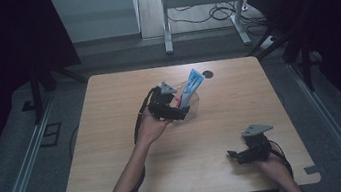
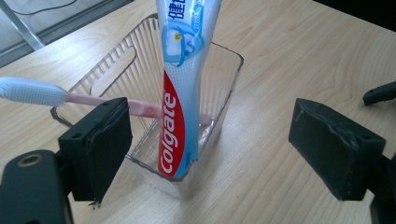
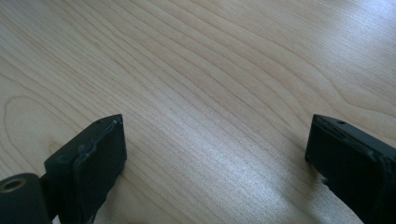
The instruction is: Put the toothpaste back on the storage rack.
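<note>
Near table centre, clear plastic bin [image 2: 219,93] stood upright, toothpaste tube [image 2: 180,93] standing inside, pink toothbrush [image 2: 84,99] lying across rim. Left gripper [image 2: 210,135] hovered just beside bin, jaws spread wide, gripping nothing. Right gripper [image 3: 215,154] sat low over bare wooden table [image 3: 210,70], well apart, jaws likewise open.

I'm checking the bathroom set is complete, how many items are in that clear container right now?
2. A toothpaste tube stands upright against the near end of the clear container. A pink toothbrush leans across it, its bristle head sticking out over the rim. Anything small behind the tube could be hidden.
</note>
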The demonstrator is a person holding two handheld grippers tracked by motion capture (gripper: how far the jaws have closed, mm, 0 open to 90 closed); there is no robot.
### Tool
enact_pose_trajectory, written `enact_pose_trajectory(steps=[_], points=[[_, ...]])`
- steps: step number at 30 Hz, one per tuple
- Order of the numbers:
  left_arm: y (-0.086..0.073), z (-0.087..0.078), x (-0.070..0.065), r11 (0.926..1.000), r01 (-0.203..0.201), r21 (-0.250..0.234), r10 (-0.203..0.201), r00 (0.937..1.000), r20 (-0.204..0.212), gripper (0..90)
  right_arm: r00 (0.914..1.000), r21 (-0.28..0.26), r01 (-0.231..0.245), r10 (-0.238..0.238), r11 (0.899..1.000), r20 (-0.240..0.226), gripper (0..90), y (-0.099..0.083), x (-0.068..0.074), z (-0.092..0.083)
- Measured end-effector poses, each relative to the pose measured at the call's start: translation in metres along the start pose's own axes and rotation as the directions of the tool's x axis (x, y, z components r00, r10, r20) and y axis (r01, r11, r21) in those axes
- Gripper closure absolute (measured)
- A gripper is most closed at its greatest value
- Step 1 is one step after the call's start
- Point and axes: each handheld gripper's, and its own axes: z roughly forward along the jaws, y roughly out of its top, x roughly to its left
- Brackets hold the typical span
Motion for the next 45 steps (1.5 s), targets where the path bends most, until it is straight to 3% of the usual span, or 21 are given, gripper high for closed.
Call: enact_pose_trajectory(steps=[28,45], points=[[-0.035,-0.036,0.000,0.9994,0.019,-0.030,-0.019,0.9997,-0.016,13.7,1.0000,-0.001,-0.001,0.001,1.000,0.000,5.0,0.000,0.000,0.000],[-0.063,-0.054,-0.002,0.9992,0.031,-0.024,-0.031,0.9989,-0.036,13.7,1.0000,-0.002,-0.002,0.002,1.000,0.000,5.0,0.000,0.000,0.000]])
